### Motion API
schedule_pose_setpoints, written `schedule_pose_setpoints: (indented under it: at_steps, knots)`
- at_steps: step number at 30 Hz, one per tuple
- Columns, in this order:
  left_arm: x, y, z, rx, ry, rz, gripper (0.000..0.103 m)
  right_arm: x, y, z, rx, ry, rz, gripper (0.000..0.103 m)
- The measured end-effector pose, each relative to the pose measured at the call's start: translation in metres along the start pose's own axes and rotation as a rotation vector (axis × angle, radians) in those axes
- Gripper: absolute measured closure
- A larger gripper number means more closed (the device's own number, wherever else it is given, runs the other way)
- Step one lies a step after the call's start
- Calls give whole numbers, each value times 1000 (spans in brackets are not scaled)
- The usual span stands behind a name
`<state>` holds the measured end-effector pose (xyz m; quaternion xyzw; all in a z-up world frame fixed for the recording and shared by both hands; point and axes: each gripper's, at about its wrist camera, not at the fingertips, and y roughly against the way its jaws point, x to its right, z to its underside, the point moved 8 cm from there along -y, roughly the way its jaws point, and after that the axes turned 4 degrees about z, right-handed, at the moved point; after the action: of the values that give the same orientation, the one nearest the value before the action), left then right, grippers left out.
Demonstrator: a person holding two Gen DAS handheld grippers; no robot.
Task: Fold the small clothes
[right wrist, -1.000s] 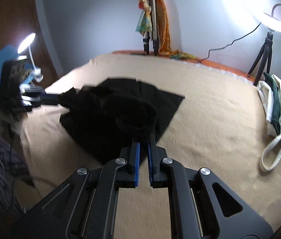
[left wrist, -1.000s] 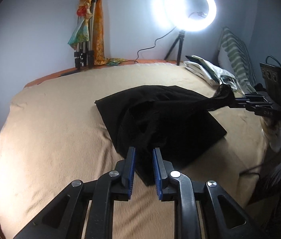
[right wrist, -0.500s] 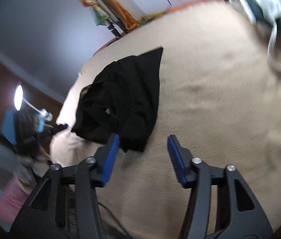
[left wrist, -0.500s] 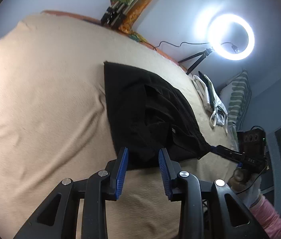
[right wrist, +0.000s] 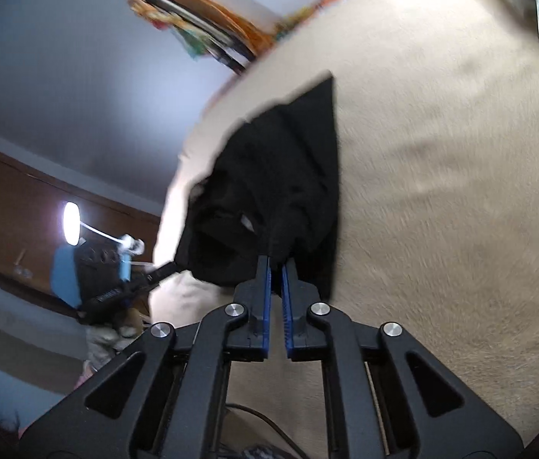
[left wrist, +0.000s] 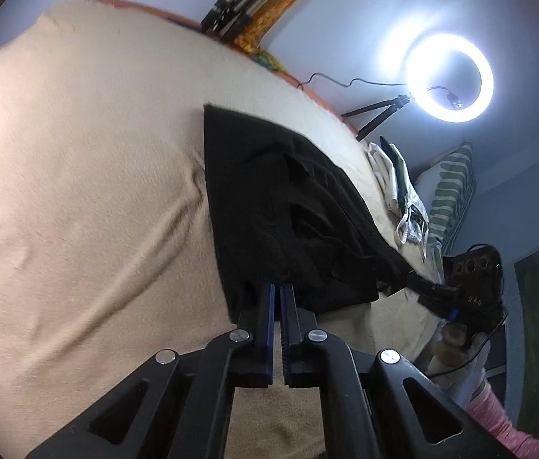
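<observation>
A black garment [left wrist: 281,206] lies rumpled on the beige bed cover [left wrist: 78,176]. My left gripper [left wrist: 278,290] is shut on its near hem at one corner. My right gripper [right wrist: 277,264] is shut on the near edge of the same garment [right wrist: 288,176] at the other corner. Each gripper shows in the other's view: the right one [left wrist: 441,290] at the garment's right end, the left one [right wrist: 155,275] at its left end. The garment's far corner lies flat on the bed.
A lit ring light on a tripod [left wrist: 449,76] stands beyond the bed. Pale clothes and a bag [left wrist: 399,191] lie at the bed's far side, beside a striped pillow [left wrist: 453,195]. Folded tripods with orange cloth [left wrist: 246,11] lean on the wall. A desk lamp [right wrist: 74,225] glows.
Both grippers were open half a second ago and have closed on the garment's near edge. Both cameras have tilted and moved in toward the cloth.
</observation>
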<state>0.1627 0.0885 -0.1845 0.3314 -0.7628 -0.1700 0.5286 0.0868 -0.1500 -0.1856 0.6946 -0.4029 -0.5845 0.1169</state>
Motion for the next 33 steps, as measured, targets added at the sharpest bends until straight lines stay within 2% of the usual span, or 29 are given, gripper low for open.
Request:
schedule_pose_setpoints:
  at_steps: [3,8,11,13,15,18,20,23,24,25,26,27,28,33]
  knots:
    - [-11,2,4,-12,-4,-25,103,-2,7,-5,31,-3,-8,97]
    - [-17,0,13,-31,-9,-36,103,6,-7,6,-11,-33,21,97]
    - [-7,14,7,4,-37,-11,103,-1,3,0,18,-24,-3,97]
    - [-2,19,5,13,-56,-4,103,-5,16,-7,57,-43,-49,97]
    - [-14,13,10,-20,-68,-60,103,-1,19,-5,59,-82,-93,97]
    - [-33,3,20,-64,-32,-92,103,23,-1,11,-18,-96,18,97]
    - [-33,2,23,-71,-50,-108,103,30,-7,16,-44,-122,15,98]
    - [-32,5,25,-81,-92,-170,103,27,-6,17,-56,-30,99,97]
    - [-31,7,26,-88,-101,-188,94,25,-3,15,-54,3,131,95]
    - [-31,10,25,-82,-110,-203,87,25,-1,13,-56,26,149,85]
    - [-32,16,23,-65,-115,-213,86,24,4,11,-56,44,154,77]
    - [-30,20,19,-48,-113,-214,84,21,11,5,-36,57,141,62]
    - [-29,25,13,-24,-108,-204,81,21,11,0,-15,65,135,58]
    - [-21,32,-30,80,-117,-208,75,17,22,-39,96,135,137,58]
